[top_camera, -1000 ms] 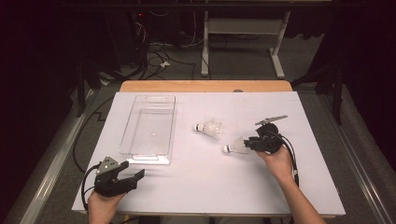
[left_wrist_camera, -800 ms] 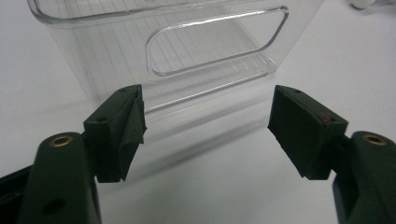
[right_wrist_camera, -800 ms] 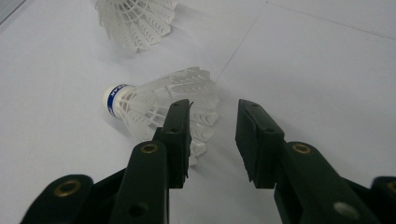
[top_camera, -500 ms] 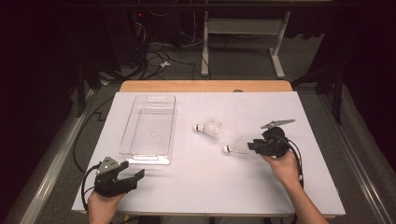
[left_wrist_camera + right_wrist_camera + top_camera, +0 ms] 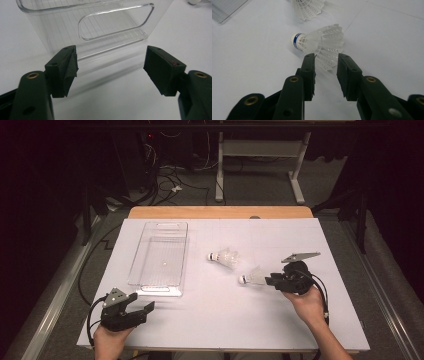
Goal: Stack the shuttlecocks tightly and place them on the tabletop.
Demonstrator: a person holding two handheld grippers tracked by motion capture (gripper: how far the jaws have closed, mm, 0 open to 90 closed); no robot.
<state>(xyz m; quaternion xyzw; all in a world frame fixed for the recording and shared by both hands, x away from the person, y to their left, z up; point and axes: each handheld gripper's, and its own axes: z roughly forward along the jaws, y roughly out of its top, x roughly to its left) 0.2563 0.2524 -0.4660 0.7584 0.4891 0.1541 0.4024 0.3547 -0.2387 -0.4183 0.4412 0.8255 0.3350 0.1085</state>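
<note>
Here the right gripper (image 5: 270,281) sits at the skirt of a shuttlecock (image 5: 251,277) lying on its side on the white table (image 5: 215,320), cork pointing left. In the right gripper view its jaws stand narrowly apart at the skirt's rim (image 5: 324,42); whether the pads press it I cannot tell. A second shuttlecock (image 5: 224,257) lies near, beyond it. The left gripper (image 5: 142,309) rests near the table's front edge, jaws wide apart and holding nothing, facing the handle end of a clear tray (image 5: 159,255).
</note>
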